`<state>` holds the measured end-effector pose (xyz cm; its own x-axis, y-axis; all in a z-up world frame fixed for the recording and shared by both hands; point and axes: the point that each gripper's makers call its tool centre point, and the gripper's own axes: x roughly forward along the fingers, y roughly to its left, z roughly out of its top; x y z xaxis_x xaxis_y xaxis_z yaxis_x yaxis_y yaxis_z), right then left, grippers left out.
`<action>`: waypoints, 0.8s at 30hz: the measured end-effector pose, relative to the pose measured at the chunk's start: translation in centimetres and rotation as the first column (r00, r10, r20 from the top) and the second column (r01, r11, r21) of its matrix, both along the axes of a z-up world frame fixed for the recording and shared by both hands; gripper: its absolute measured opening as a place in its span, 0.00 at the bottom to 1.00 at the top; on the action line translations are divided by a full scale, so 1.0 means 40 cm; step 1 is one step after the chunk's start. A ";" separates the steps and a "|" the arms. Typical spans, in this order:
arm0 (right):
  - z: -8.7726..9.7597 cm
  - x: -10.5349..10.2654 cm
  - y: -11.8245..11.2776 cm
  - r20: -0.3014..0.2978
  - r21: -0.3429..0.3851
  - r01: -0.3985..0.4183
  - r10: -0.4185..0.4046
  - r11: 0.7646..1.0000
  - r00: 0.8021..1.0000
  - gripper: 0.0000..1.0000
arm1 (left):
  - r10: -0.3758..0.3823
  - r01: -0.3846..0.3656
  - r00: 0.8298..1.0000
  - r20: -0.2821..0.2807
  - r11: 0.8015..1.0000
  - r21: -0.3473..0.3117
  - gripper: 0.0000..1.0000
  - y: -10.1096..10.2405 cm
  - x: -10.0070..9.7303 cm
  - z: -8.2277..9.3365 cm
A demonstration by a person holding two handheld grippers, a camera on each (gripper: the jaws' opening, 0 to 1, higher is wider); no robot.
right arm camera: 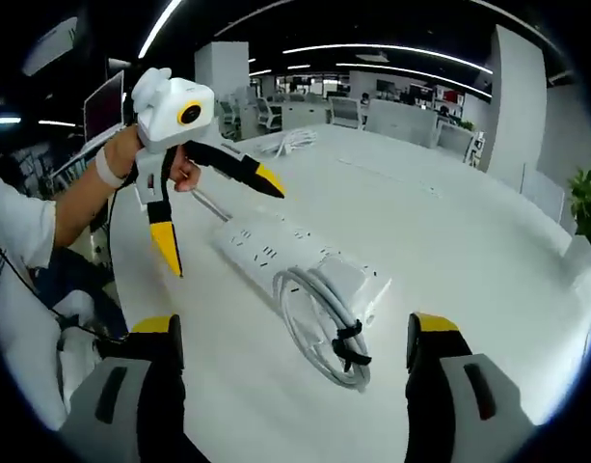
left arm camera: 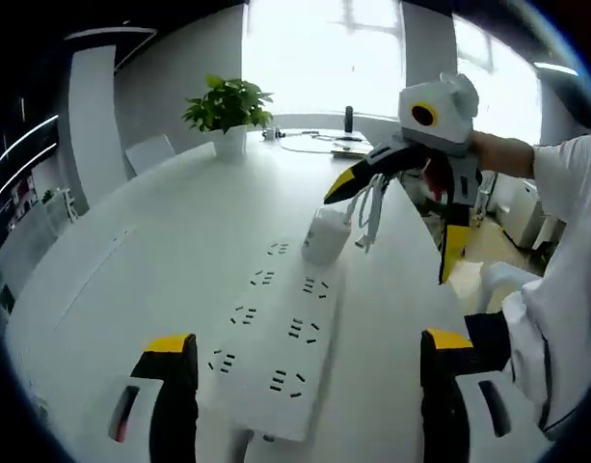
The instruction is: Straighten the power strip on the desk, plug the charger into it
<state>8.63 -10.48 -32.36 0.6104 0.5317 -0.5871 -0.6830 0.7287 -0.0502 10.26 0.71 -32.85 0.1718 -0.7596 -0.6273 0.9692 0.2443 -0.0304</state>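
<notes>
The strip (left arm camera: 276, 328) is lying lengthwise between the wide left claw (left arm camera: 309, 371) and the charger (left arm camera: 326, 234); the right claw (right arm camera: 295, 362), wide, empty, is facing the charger.

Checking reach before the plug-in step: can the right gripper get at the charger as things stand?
Probably yes. The right gripper is open, and the charger with its coiled cable lies on the desk just ahead of its fingers, with nothing between.

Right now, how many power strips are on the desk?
1: the white power strip lies on the desk between both grippers, with the charger resting at one end.
</notes>
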 end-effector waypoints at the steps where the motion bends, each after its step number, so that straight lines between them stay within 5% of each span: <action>1: -0.006 -0.001 -0.008 0.017 -0.015 0.000 0.000 1.000 1.000 0.93 | 0.012 -0.012 1.000 0.008 1.000 0.009 0.96 0.012 -0.012 0.001; 10: -0.013 -0.034 -0.024 0.080 -0.033 0.007 -0.005 0.999 0.997 0.93 | 0.102 -0.102 0.995 0.016 0.995 0.020 0.96 0.098 -0.091 0.003; 24: 0.038 -0.106 -0.071 0.066 -0.009 0.078 -0.078 0.997 0.995 0.93 | 0.261 -0.263 0.964 0.055 0.964 0.037 0.96 0.204 -0.155 0.033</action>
